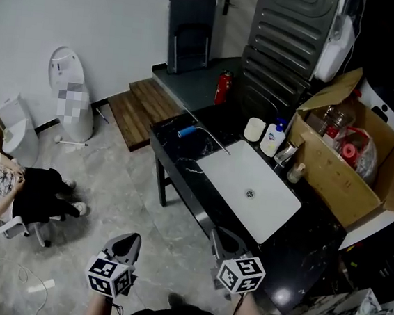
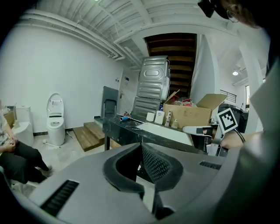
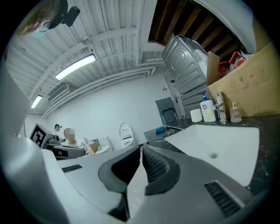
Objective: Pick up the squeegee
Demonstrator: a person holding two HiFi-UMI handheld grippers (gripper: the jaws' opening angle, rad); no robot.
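Black stone counter point(image 1: 174, 138) carries the white sink point(image 1: 241, 168), and I place everything from that sink. My left tongs point(image 1: 131, 240) hang over the floor, well off to the sink's near left and clear of the counter. Their jaws are clenched tight together with nothing between them. My right tongs point(image 1: 221, 238) sit by the sink's near corner, at the counter's edge, and they too are clenched and empty.

The squeegee point(image 1: 198, 134) lies flat on the counter just past the sink's far left corner. Its blue end is farthest from the sink and its thin end comes close to the rim. Neither pair touches it. Both are well apart from it, and the sink lies between it and my right tongs.

Along the sink's far right side stand a bottle point(image 1: 274, 139) and the tap point(image 1: 286, 154). A cardboard box point(image 1: 335, 176) sits to the sink's right. A toilet point(image 1: 65, 69) stands far to the sink's left, against the wall.
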